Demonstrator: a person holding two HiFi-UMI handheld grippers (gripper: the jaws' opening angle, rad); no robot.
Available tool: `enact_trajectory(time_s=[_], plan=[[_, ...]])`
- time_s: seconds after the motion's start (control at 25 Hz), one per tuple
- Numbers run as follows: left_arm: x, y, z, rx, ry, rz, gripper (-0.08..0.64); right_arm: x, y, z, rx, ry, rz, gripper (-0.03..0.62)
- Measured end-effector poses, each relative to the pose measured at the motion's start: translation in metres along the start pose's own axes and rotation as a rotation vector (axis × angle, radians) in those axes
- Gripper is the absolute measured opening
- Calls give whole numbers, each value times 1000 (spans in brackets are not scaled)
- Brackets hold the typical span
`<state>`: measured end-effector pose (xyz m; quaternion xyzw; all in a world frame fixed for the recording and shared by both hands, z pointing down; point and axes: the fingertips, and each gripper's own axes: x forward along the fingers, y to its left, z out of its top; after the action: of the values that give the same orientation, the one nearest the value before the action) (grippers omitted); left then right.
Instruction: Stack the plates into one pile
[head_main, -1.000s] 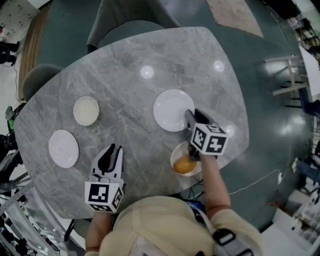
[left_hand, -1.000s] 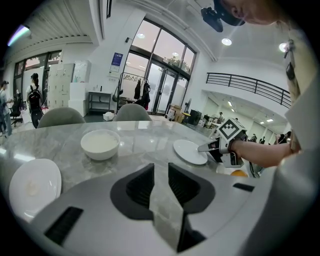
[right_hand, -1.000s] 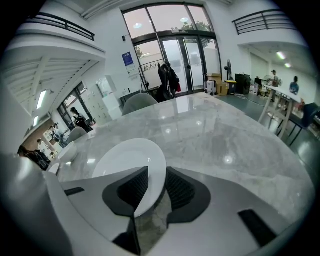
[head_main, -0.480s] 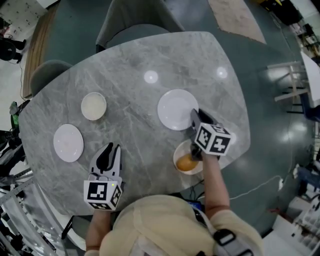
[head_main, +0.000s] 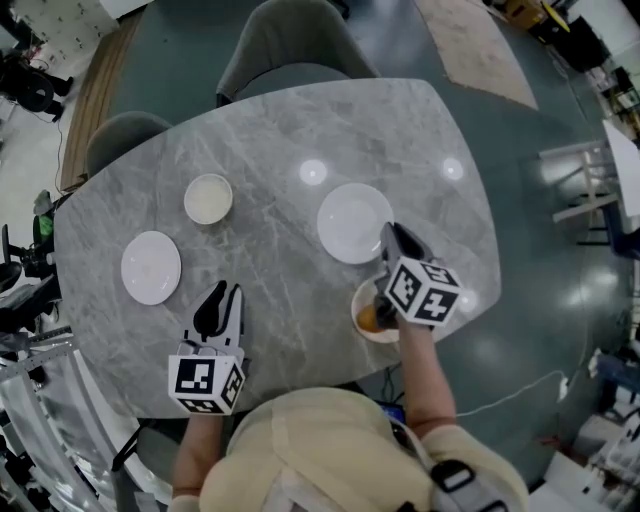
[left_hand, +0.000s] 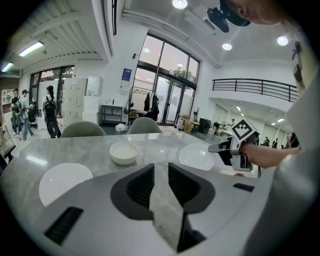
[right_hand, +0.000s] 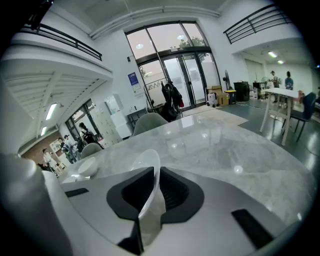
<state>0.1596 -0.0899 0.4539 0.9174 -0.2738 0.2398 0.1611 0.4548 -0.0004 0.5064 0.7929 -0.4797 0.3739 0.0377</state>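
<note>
Right tool (head_main: 391, 233) has just been closing onto white plate (head_main: 350, 220).

Head camera high above table (head_main: 270, 230), steeply down. Left gripper (head_main: 222, 292) camera at 7 o'clock, right gripper (head_main: 393, 232) at 4: low, across same table.

The grey marble table (head_main: 270, 130) bears a small bowl (head_main: 208, 198) at ten o'clock, a white plate (head_main: 151, 267) at eight and an orange-filled bowl (head_main: 362, 303) at four. Whether the larger plate (head_main: 350, 220) at three o'clock rests on it is unclear.
</note>
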Motion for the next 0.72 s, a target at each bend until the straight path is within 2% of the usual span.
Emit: enact_trajectory(time_s=[0.48, 0.72], plan=[[-58, 7, -18, -80, -85, 104, 86, -37, 65, -4, 15, -79, 194, 14], [-92, 28, -30, -132, -117, 170, 86, -53, 90, -9, -9, -81, 246, 14]])
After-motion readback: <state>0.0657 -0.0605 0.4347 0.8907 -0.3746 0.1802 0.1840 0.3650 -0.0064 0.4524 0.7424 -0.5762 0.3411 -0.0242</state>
